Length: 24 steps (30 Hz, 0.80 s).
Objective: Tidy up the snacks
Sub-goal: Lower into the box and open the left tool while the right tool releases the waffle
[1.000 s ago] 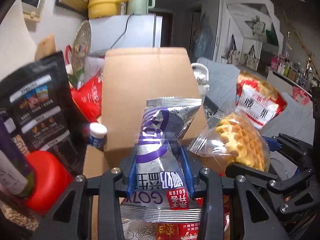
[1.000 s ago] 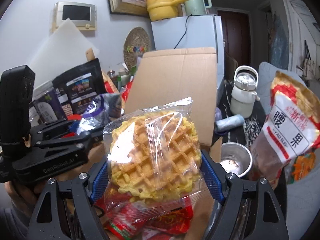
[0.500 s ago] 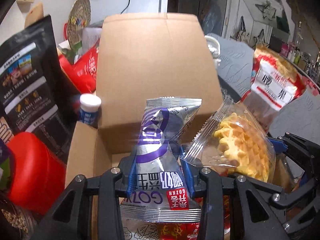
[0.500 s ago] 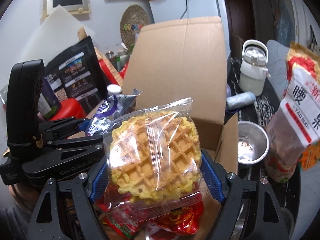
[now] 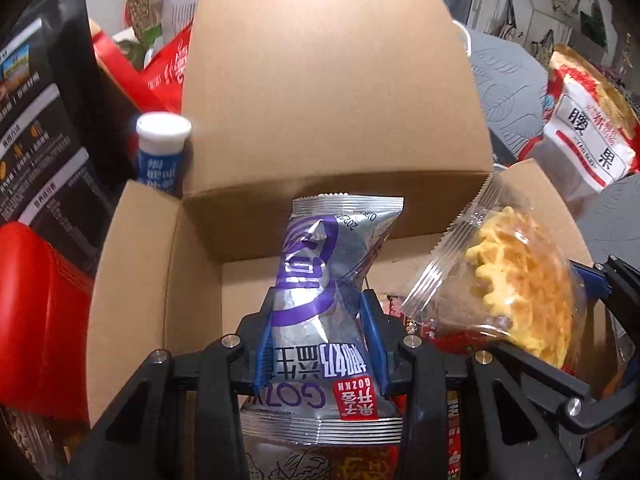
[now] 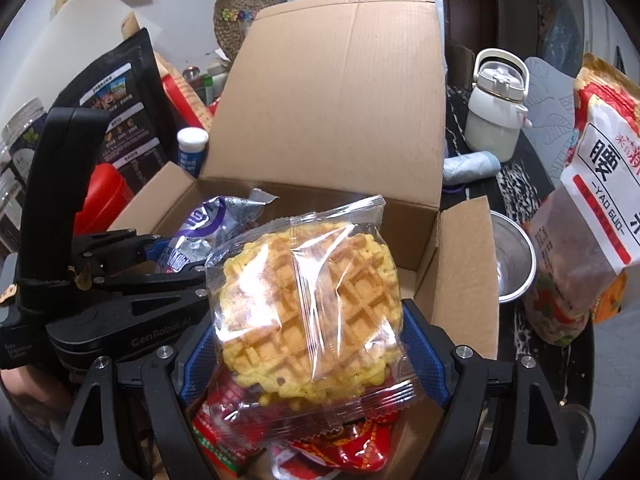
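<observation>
We find the left claw (image 5: 318,344) closed narrowly on a silver packet (image 5: 320,312), its blue pads pressing both sides of the packet's waist; the packet stands upright over the open box (image 5: 160,280). The right claw (image 6: 308,356) stands wide, its blue pads clamped against the two edges of a wrapped waffle (image 6: 308,304), held just right of the packet and over the near right part of the box. Red snack packets (image 6: 340,440) lie in the box under the waffle. The box's far flap (image 6: 340,92) stands upright. Left of the box we note a white-capped tube (image 5: 162,148), a black pouch (image 6: 120,92) and a red container (image 5: 40,300). Right of it on the surface stand a steel cup (image 6: 516,256), a white kettle (image 6: 498,108) and a large nut bag (image 6: 592,200).
</observation>
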Each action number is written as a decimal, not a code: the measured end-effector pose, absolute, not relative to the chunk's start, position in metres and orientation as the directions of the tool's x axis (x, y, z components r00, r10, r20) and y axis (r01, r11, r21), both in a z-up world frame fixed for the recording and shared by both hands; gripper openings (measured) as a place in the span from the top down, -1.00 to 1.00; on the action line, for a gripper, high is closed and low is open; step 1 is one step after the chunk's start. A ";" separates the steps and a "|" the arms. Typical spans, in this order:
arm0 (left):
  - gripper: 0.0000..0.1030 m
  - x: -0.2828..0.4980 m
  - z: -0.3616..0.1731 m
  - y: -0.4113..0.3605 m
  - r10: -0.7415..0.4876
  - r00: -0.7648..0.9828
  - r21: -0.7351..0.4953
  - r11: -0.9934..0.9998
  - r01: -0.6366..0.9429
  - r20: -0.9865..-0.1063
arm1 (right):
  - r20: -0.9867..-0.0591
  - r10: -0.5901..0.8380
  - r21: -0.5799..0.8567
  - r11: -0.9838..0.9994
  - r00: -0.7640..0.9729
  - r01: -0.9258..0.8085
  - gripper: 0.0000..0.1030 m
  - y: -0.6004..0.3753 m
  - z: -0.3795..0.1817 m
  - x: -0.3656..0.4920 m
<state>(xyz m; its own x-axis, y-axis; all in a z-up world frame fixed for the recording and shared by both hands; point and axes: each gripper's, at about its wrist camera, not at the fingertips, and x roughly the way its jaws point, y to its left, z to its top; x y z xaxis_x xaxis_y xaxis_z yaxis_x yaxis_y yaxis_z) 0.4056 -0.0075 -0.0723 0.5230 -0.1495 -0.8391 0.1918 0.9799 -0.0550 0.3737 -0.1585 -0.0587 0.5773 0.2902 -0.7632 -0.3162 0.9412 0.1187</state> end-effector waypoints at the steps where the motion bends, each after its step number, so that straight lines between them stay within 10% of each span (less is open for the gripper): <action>1: 0.25 0.413 -0.073 -0.009 -0.150 0.516 -0.059 0.980 0.188 -0.843 | -0.766 0.288 0.118 0.942 0.574 -0.315 -0.62 -0.158 -0.059 0.374; 24: 0.22 0.413 -0.064 -0.038 -0.037 0.536 0.045 0.989 0.140 -0.844 | -0.798 0.229 0.054 0.948 0.557 -0.313 -0.78 -0.156 -0.052 0.364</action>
